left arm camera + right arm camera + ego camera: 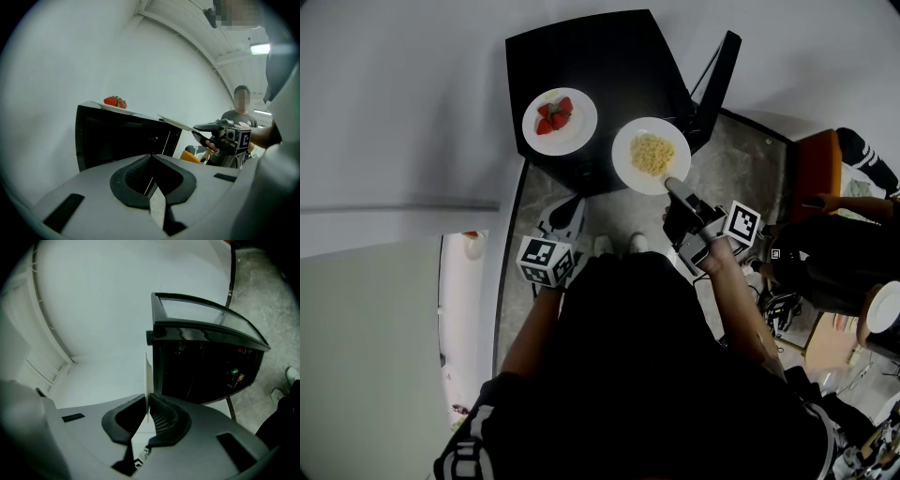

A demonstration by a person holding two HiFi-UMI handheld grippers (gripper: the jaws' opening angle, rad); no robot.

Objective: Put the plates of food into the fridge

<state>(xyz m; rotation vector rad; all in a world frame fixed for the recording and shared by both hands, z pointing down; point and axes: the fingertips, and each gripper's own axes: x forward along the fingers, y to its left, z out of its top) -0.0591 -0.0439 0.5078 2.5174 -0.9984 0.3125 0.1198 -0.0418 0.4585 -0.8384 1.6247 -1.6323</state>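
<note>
A white plate of yellow noodles [652, 155] hangs level just off the front right corner of the black mini fridge [600, 66]. My right gripper [673, 184] is shut on its near rim. In the right gripper view the plate [148, 373] shows edge-on, pinched between the pads, beside the fridge's dark inside [206, 376]. A second white plate with strawberries [560, 120] rests on the fridge top [115, 102]. My left gripper [567, 216] hovers low in front of the fridge, its jaws [151, 158] shut and empty. The left gripper view also shows the held plate [176, 123] and the right gripper [220, 136].
The fridge's door [714, 80] stands swung open at the right. An orange chair [814, 169] and a seated person [853, 239] are at the right; another person [240, 110] stands behind. A white wall runs along the left. My feet [619, 244] are on the speckled floor.
</note>
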